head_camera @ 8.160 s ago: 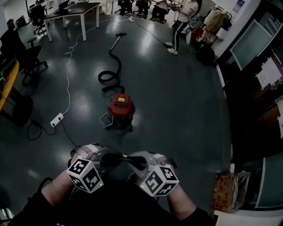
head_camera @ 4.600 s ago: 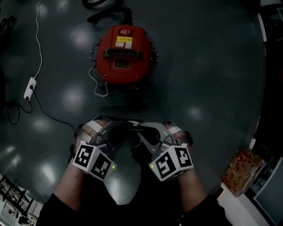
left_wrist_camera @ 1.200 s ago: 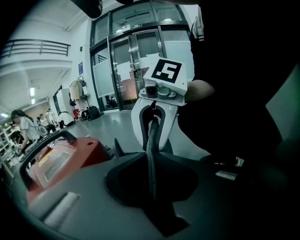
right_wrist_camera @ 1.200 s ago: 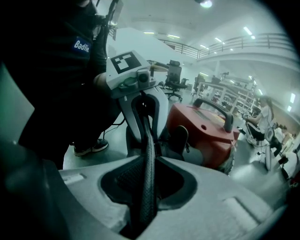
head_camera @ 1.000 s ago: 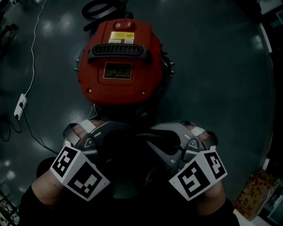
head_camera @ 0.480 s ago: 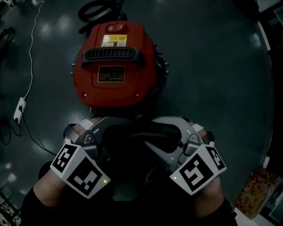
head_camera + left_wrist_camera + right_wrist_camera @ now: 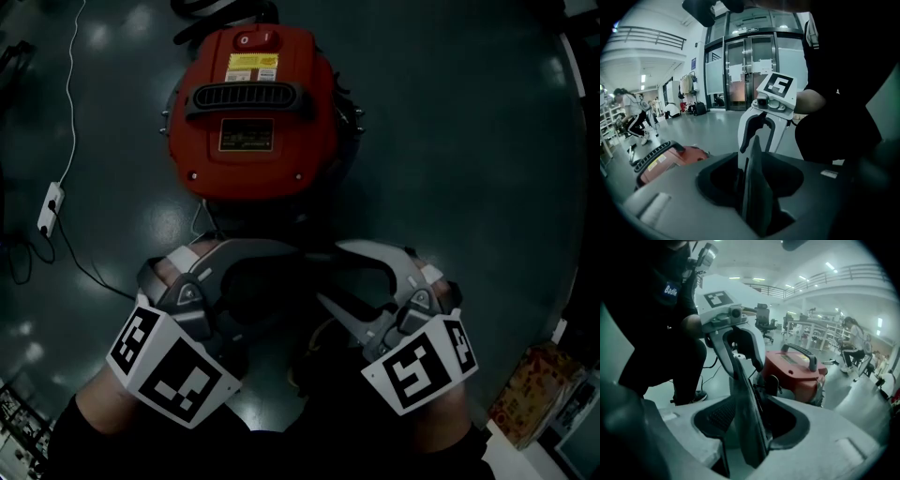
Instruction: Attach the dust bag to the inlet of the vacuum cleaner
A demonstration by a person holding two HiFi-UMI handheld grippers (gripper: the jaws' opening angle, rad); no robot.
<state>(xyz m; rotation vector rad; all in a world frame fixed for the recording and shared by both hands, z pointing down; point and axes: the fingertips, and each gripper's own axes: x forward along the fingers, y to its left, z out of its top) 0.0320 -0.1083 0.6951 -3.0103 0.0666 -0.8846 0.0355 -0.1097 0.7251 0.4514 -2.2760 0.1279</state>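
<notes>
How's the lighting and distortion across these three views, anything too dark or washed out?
Head view: dim and underexposed, corners vignetted black, soft lamp reflections on the floor; the red vacuum cleaner stands out. Left gripper view: bright, with fisheye bending of the glass doors. Right gripper view: hazy, greenish, ceiling lights glaring.

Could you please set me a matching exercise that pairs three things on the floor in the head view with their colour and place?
Things:
1. vacuum cleaner
2. power strip
3. hose

Descriptions:
A. white, near the left edge of the head view
B. black, at the top edge of the head view
C. red, in the upper middle of the head view

Pairs: 1-C; 2-A; 3-B
</notes>
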